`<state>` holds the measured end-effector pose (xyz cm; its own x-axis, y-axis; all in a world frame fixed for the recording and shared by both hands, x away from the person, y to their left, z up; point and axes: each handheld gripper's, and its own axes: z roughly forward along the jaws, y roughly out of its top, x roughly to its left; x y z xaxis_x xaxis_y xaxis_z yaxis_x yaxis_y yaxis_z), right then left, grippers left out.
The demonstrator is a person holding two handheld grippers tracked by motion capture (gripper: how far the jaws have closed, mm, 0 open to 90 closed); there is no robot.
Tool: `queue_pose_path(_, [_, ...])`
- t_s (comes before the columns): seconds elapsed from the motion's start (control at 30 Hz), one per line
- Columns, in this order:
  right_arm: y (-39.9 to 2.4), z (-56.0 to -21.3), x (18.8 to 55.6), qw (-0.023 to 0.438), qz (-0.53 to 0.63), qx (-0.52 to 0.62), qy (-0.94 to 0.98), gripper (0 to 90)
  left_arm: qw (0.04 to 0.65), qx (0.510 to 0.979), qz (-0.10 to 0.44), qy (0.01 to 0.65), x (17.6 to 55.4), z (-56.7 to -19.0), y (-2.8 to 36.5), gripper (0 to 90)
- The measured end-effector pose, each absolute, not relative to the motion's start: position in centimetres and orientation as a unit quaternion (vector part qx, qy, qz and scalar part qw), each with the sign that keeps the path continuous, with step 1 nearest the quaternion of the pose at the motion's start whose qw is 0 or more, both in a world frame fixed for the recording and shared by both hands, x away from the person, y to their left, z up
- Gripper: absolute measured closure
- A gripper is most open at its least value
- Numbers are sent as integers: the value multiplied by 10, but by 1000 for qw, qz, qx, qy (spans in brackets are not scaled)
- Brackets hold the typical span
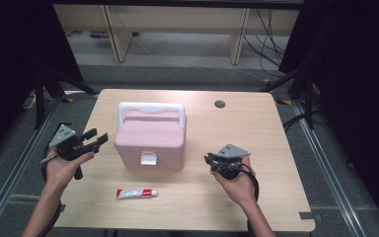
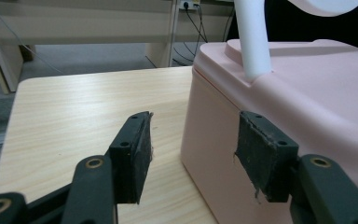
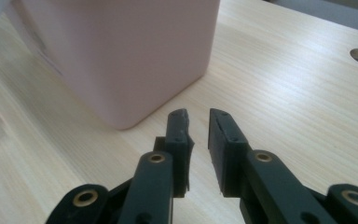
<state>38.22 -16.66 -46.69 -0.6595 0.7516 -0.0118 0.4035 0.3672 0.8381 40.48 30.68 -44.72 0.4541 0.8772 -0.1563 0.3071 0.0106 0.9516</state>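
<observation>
A pink lidded box (image 1: 150,140) with a white handle (image 1: 151,107) raised upright and a white front latch (image 1: 148,158) stands mid-table. My left gripper (image 1: 94,139) hovers just left of it, open. In the left gripper view its jaws (image 2: 193,126) stand wide apart at the box's (image 2: 307,102) near corner, nothing pressed between the pads. My right gripper (image 1: 208,160) is held to the box's right, pointing at it. Seen in the right gripper view, its jaws (image 3: 199,116) leave a narrow empty gap, short of the box (image 3: 121,51).
A red and white tube (image 1: 136,193) lies flat in front of the box, near the wooden table's (image 1: 256,128) front edge. A round cable hole (image 1: 220,104) sits at the table's back. Dark stands and cables flank the table on the floor.
</observation>
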Motion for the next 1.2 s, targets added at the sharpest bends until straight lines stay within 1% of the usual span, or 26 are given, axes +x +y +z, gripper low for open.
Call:
queue_pose_path(0.13, [-163, -468, 377, 194, 436, 367, 798, 754, 549, 652, 259, 455, 405, -438, 305, 445])
queue_pose_path(0.23, [-162, -470, 376, 193, 436, 352, 806, 745, 558, 646, 258, 453, 406, -431, 304, 445])
queue_pose_path(0.27, [-159, -471, 374, 190, 435, 349, 808, 735, 560, 644, 255, 454, 405, -428, 302, 461])
queue_pose_path(0.37, [-155, -474, 371, 181, 433, 359, 807, 730, 572, 639, 247, 451, 405, -419, 297, 469])
queue_pose_path(0.43, [-154, -475, 371, 184, 432, 347, 812, 731, 579, 638, 244, 446, 405, -413, 294, 472])
queue_pose_path(0.63, [-146, -473, 367, 186, 434, 343, 812, 754, 594, 635, 229, 437, 408, -401, 284, 480])
queue_pose_path(0.7, [-143, -473, 367, 186, 435, 346, 810, 774, 597, 634, 222, 439, 410, -399, 280, 483])
queue_pose_path(0.97, [-132, -472, 363, 180, 437, 338, 814, 824, 579, 645, 213, 451, 433, -394, 260, 503])
queue_pose_path(1.13, [-128, -472, 363, 177, 440, 335, 814, 833, 559, 651, 218, 464, 450, -392, 249, 509])
queue_pose_path(1.2, [-125, -473, 361, 171, 445, 344, 809, 835, 560, 647, 211, 473, 455, -393, 247, 520])
